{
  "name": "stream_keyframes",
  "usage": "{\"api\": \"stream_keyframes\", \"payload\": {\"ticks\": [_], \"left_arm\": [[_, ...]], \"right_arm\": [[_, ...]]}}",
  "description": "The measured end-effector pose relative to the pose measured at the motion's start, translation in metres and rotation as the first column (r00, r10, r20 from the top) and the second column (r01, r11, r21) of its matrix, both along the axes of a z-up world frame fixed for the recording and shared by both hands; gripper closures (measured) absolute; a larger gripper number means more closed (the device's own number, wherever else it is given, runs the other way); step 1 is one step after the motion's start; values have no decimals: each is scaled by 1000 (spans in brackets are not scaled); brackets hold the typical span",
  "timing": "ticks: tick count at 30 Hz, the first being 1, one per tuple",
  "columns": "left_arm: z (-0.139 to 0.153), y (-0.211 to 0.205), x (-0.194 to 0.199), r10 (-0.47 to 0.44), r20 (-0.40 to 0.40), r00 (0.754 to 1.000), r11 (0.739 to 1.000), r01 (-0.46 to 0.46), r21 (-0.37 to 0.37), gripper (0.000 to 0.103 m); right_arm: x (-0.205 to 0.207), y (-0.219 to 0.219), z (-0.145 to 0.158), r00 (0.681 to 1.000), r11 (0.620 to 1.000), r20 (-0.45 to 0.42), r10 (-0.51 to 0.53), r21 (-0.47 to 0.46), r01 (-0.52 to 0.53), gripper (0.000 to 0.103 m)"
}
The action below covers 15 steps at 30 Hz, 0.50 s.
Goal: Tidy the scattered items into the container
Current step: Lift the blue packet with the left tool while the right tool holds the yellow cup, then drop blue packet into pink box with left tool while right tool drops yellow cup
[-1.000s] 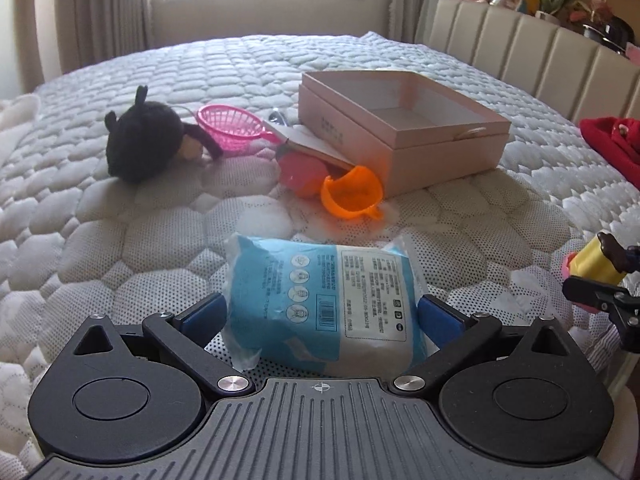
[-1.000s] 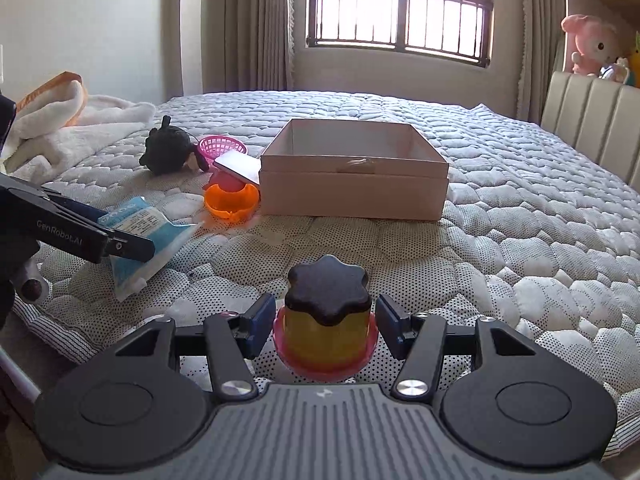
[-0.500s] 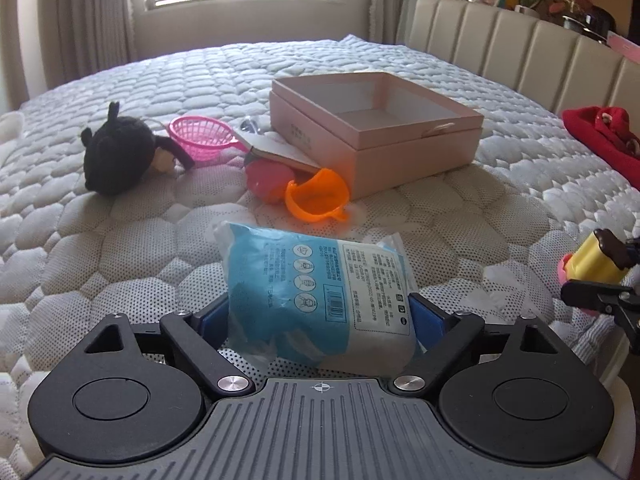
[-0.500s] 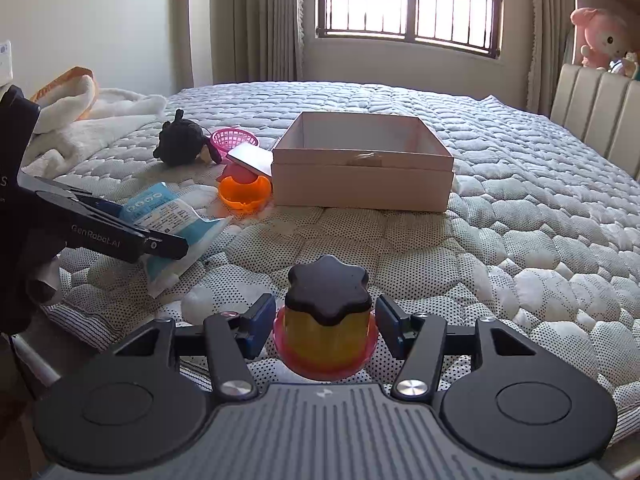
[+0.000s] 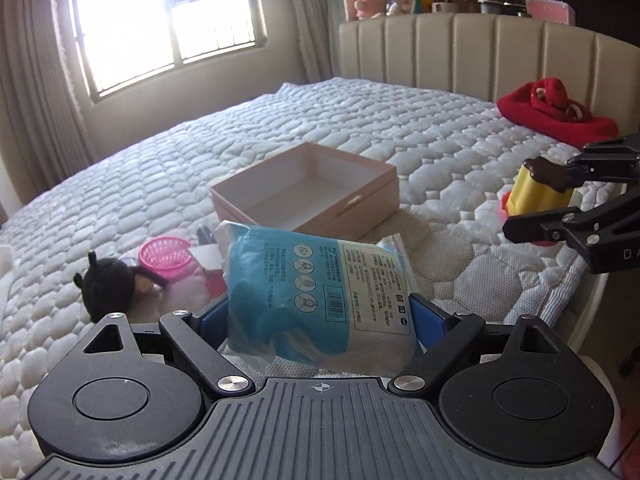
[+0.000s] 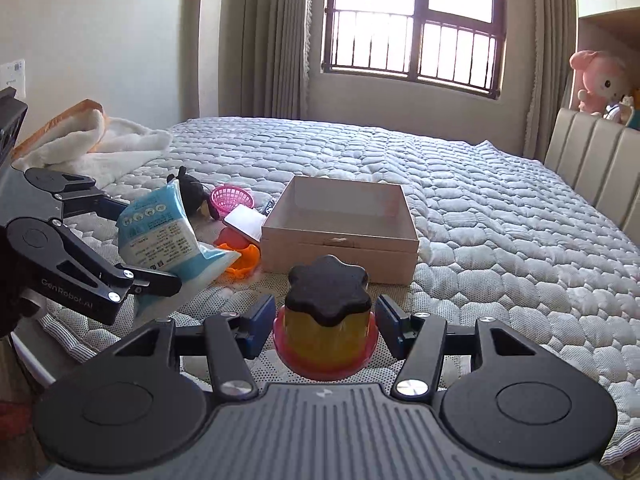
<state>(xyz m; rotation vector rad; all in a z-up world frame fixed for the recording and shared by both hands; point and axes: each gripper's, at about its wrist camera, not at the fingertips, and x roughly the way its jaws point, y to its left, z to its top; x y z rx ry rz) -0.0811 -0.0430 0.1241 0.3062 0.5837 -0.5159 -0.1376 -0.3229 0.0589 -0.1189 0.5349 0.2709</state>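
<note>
crinkly blue packet (image 5: pixel 320 300), quilted bed (image 5: pixel 280 152)

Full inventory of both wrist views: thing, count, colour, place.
Open cardboard box: 1, pale pink, mid-bed, nothing visible inside.
Plastic pouch: 1, blue and white, held off the bed.
Toy jar with dark lid: 1, yellow on a red base, between the right pads.
Small mesh basket: 1, pink, left of box.
Plush toy: 1, black, beside basket.
Plastic cup: 1, orange, on its side by box.
Red cloth bundle: 1, near headboard.
White blanket: 1, far bed corner.
Left hand-held gripper: 1, black, shut on pouch.
Right hand-held gripper: 1, black, shut on jar.
</note>
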Motion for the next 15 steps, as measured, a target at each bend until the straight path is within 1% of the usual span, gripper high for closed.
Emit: {"api": "stream_keyframes", "payload": {"ticks": [4, 8, 11, 15], "left_arm": [[0, -2, 4, -25, -1, 1000, 998, 25, -50, 10], [-10, -8, 23, -43, -25, 999, 997, 41, -73, 10], [-8, -10, 46, -38, -22, 999, 994, 36, -101, 10], [4, -15, 83, -28, 26, 999, 991, 31, -131, 10]], "right_arm": [[7, -5, 7, 1000, 999, -11, 1, 43, 0, 48], [21, -10, 9, 999, 996, -37, 4, 88, -1, 48], [43, -13, 11, 999, 995, -49, -1, 102, 7, 48], [86, -18, 27, 1000, 989, -15, -20, 148, 22, 48]]}}
